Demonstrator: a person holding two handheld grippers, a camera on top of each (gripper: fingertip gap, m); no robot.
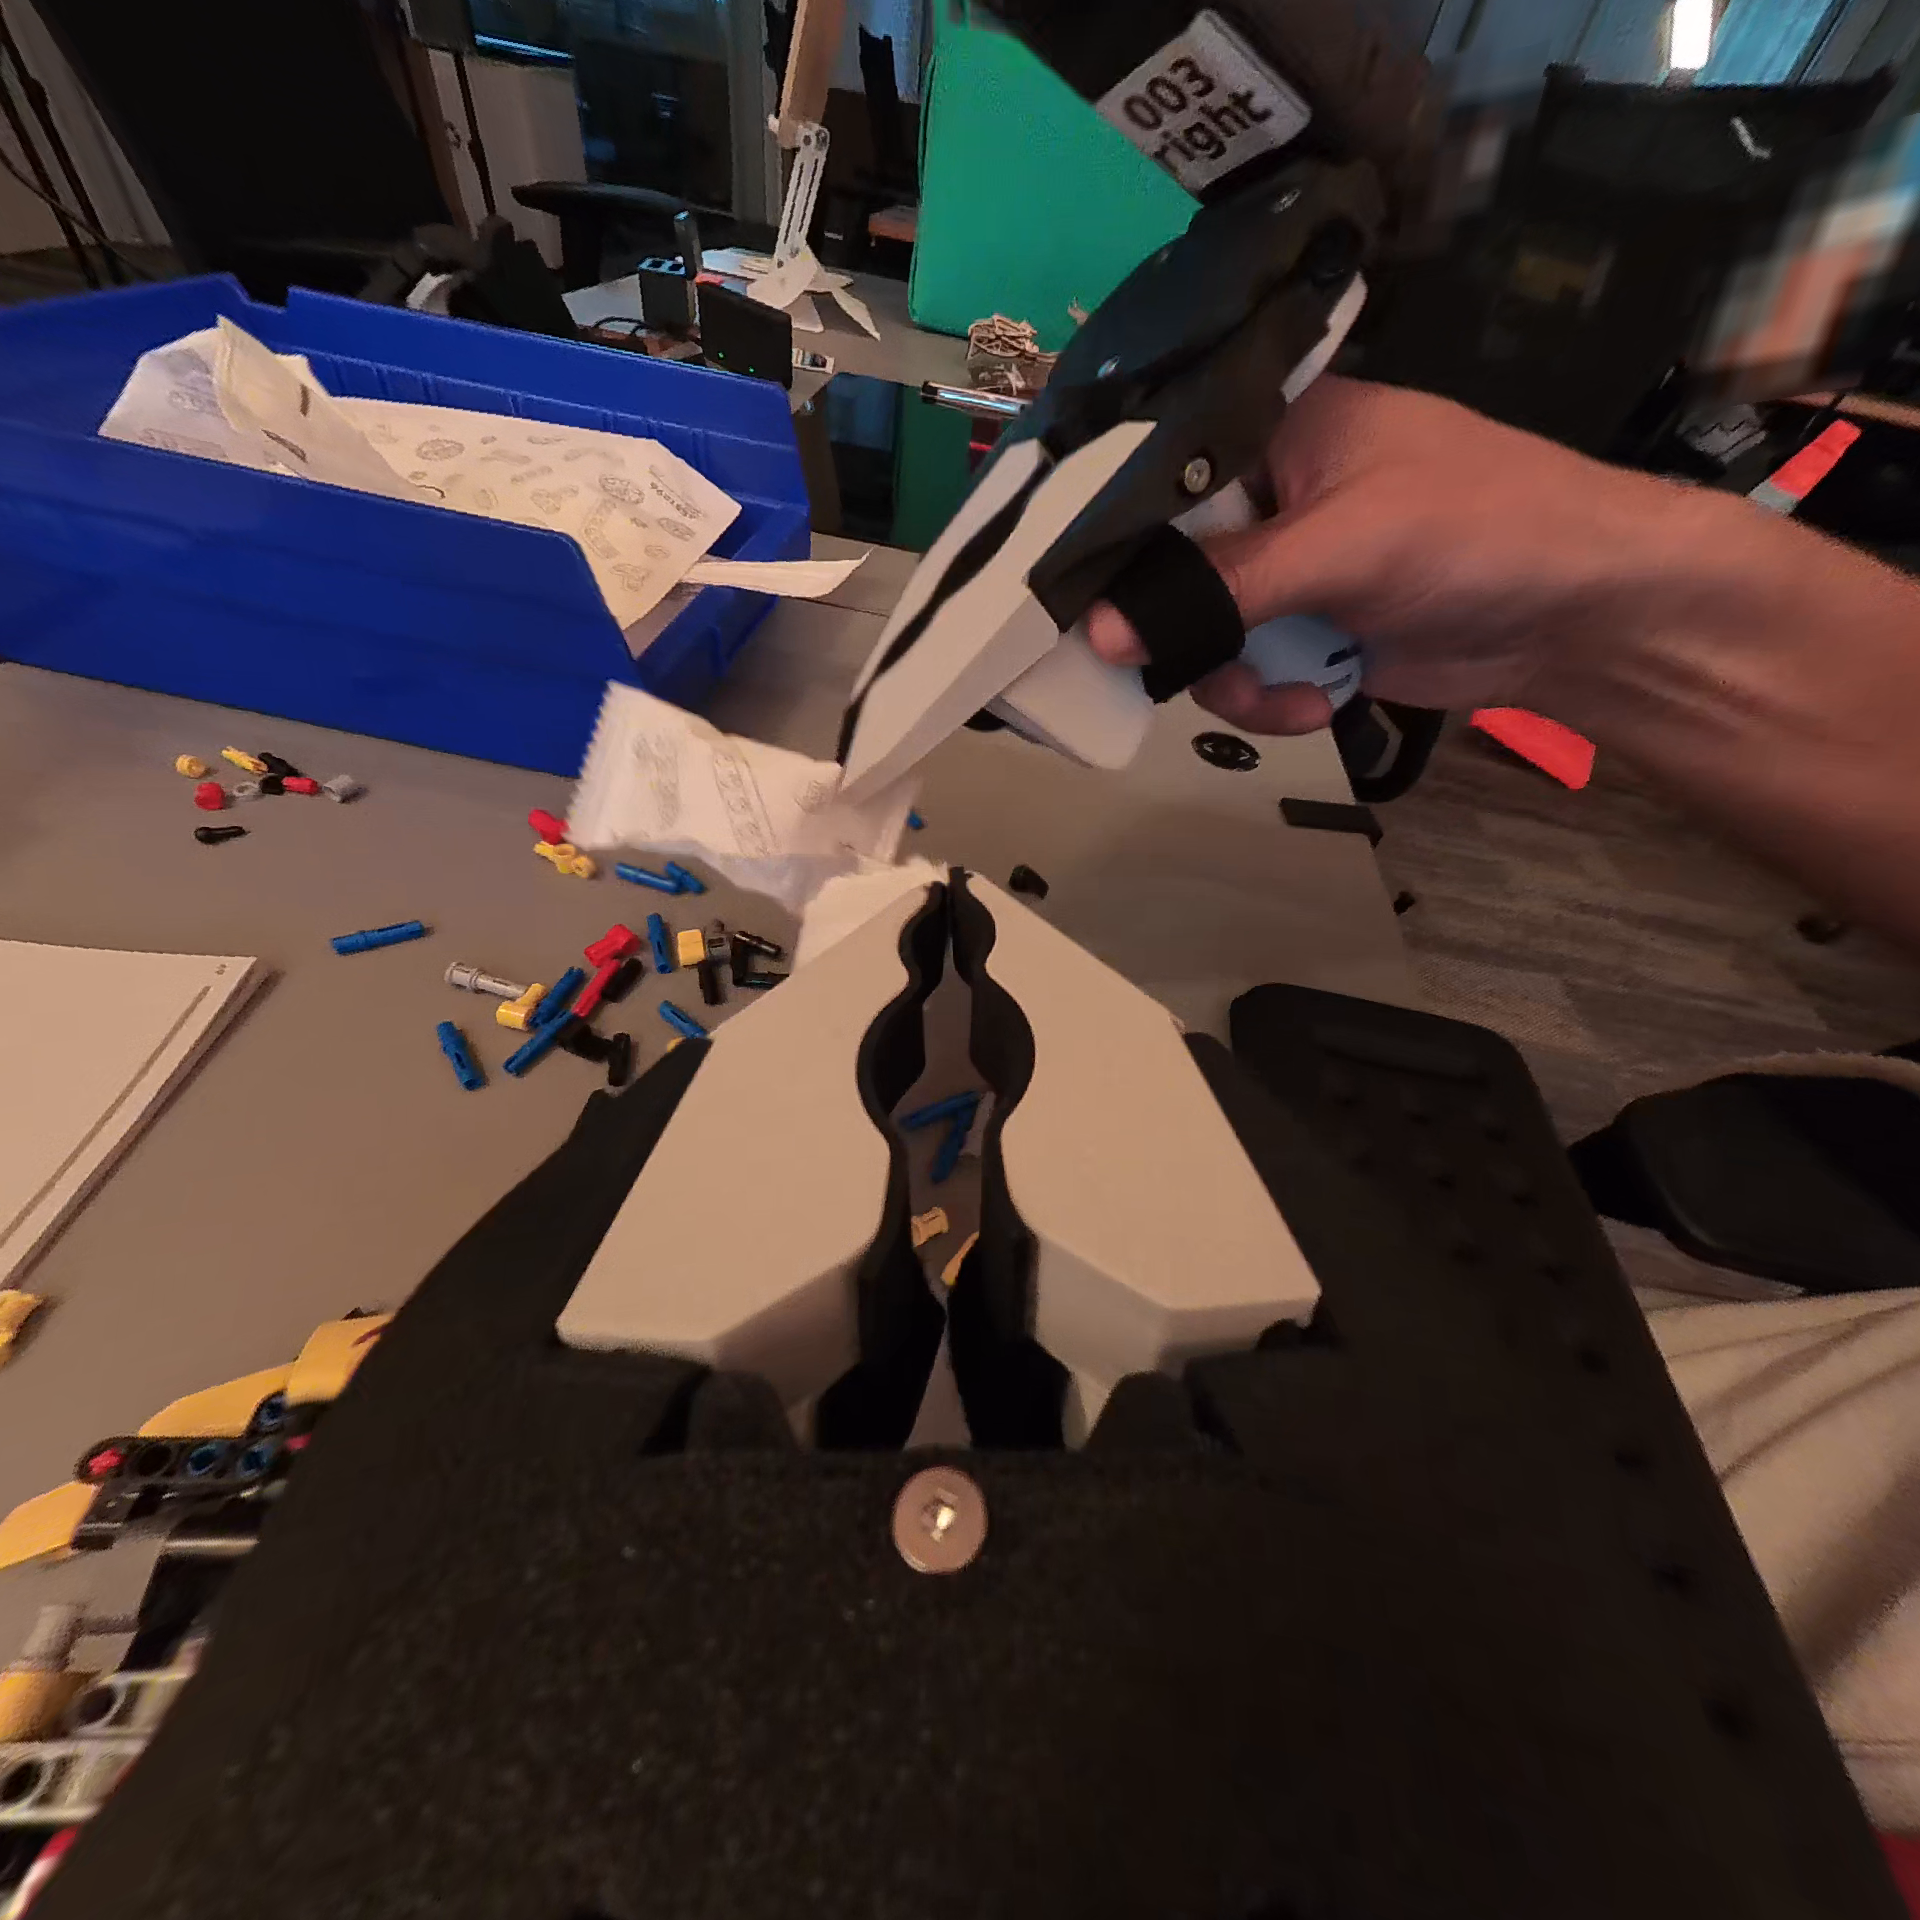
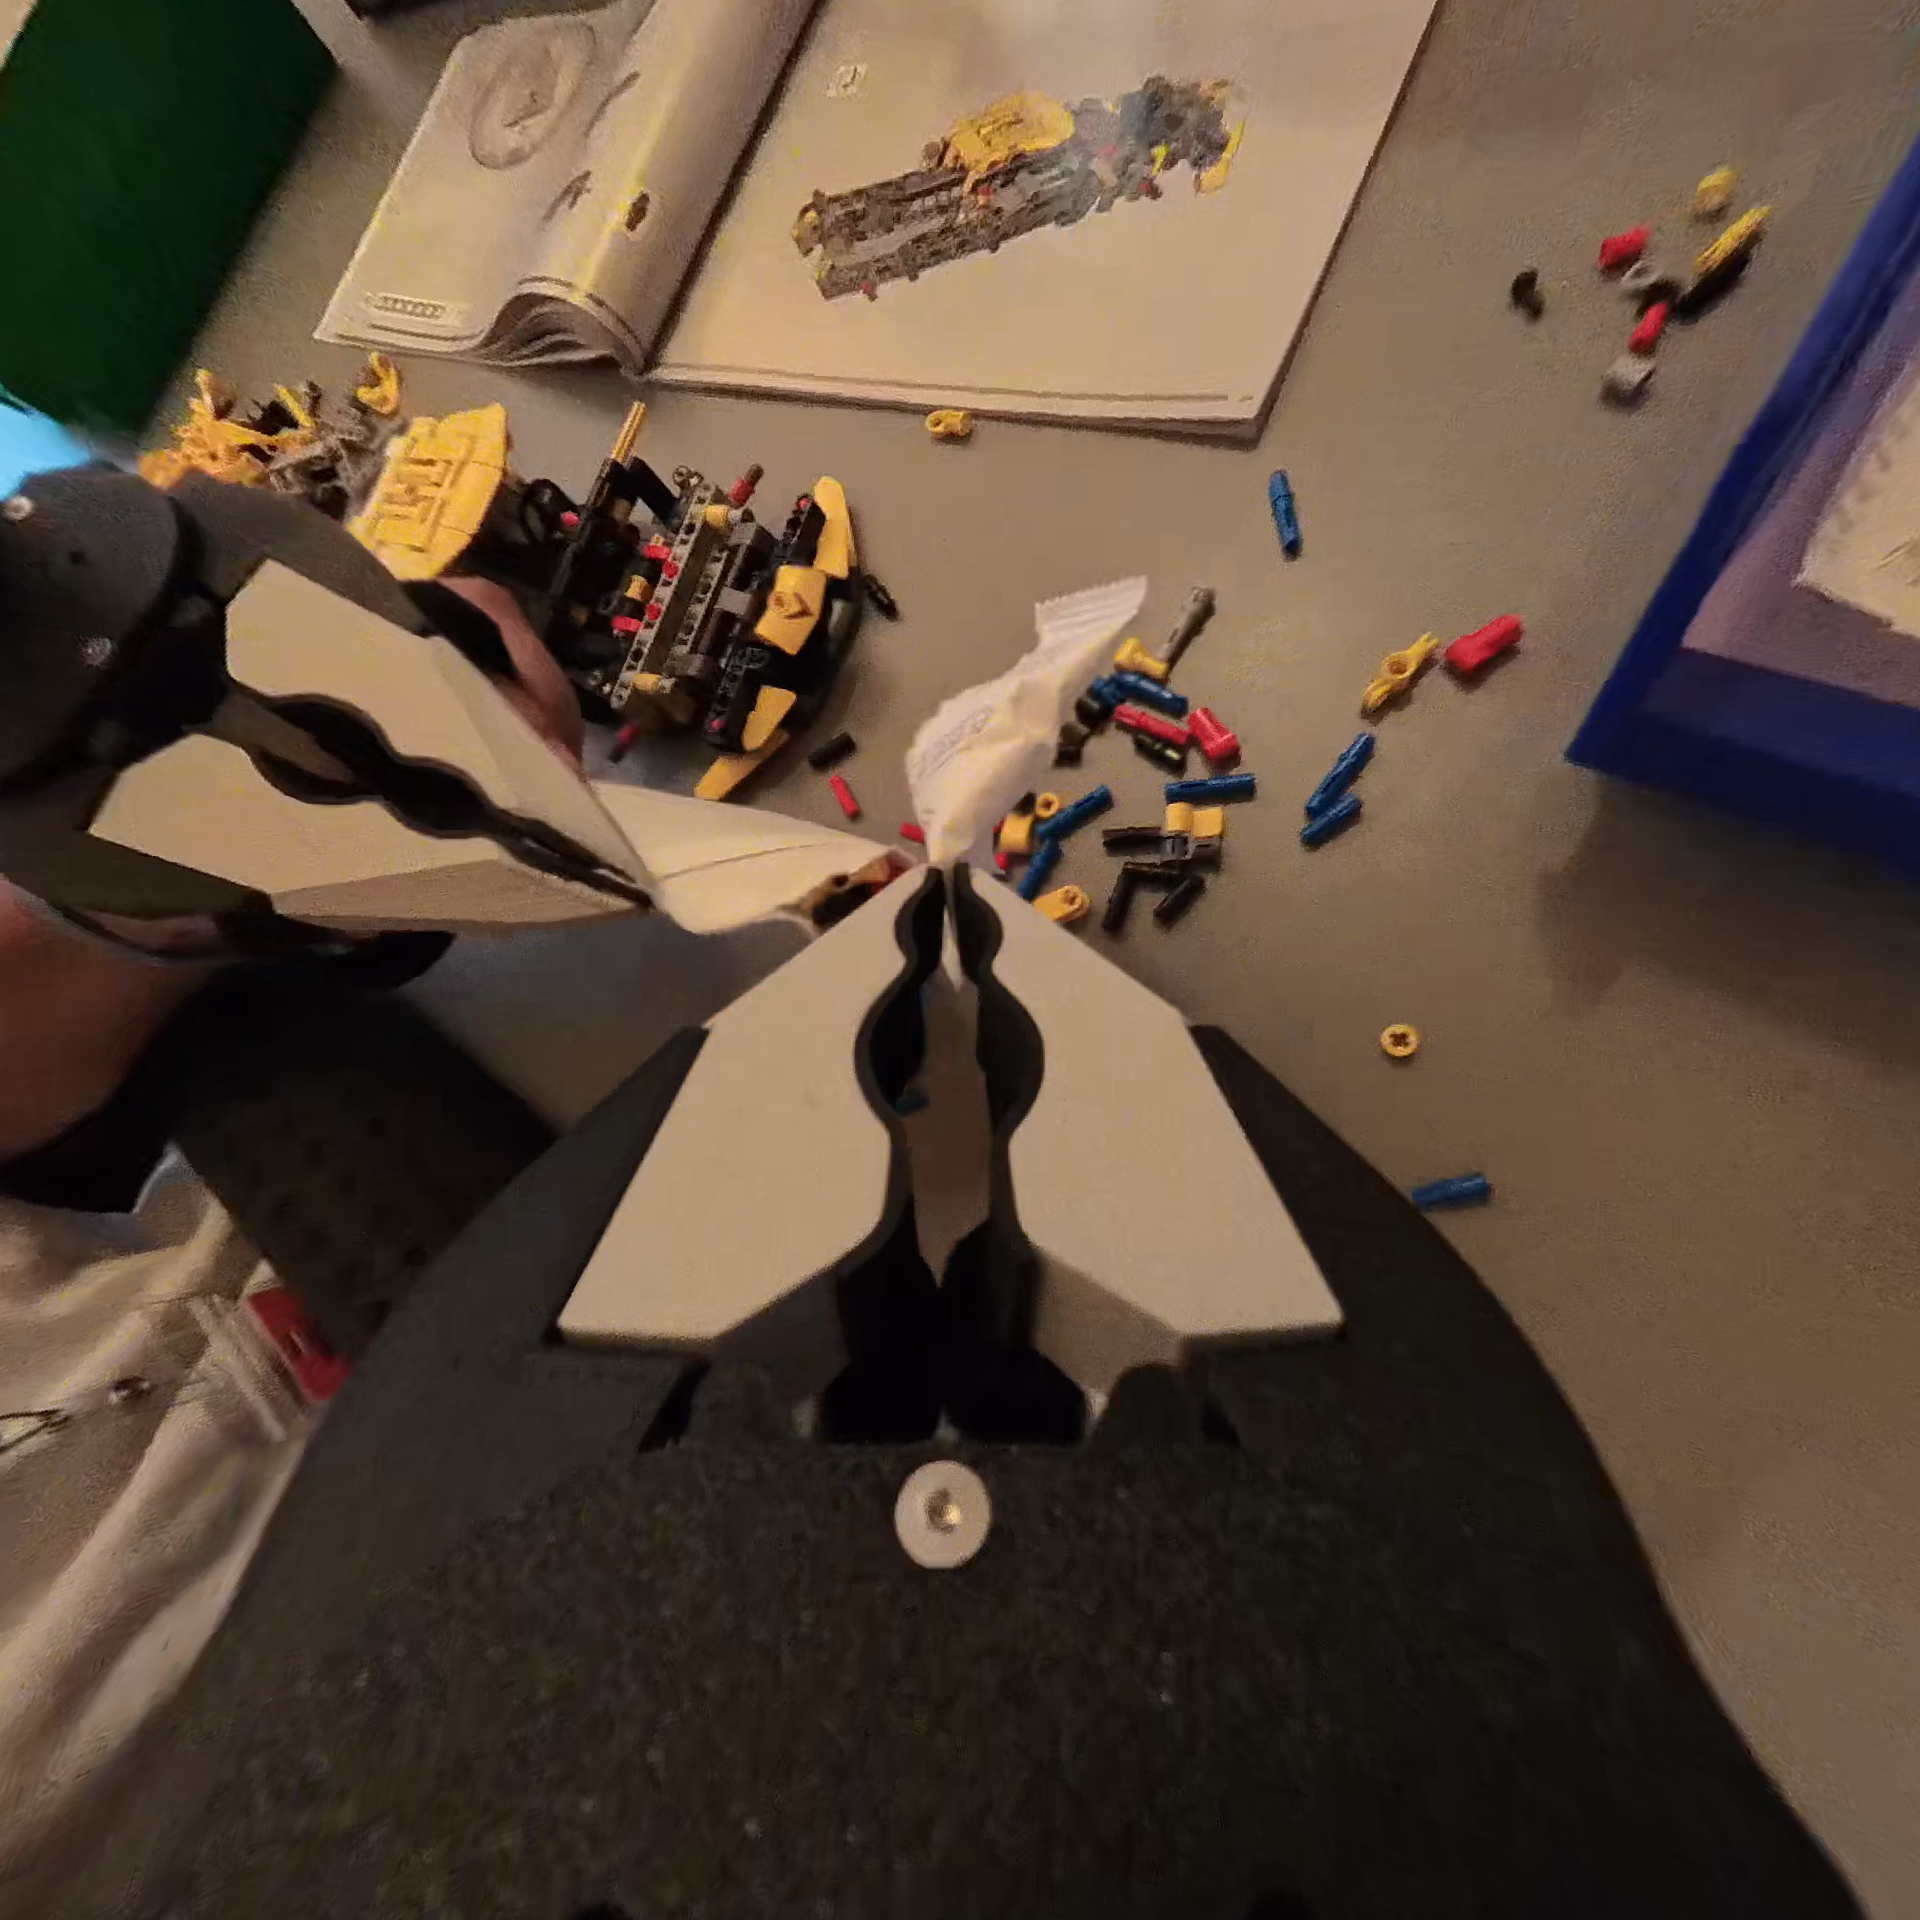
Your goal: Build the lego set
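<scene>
A white paper parts bag hangs just above the grey table, held from both sides. My left gripper is shut on one end of it. My right gripper, held by a hand, is shut on the other end from above right. In the right wrist view my right gripper pinches the bag, and my left gripper pinches its open flap at the left. Small blue, red, yellow and black pins lie scattered under the bag, and also show in the left wrist view.
A partly built yellow and black model stands left of the pins. An open instruction booklet lies behind it. A blue bin holding more paper bags stands at the back left. More loose pieces lie near the bin.
</scene>
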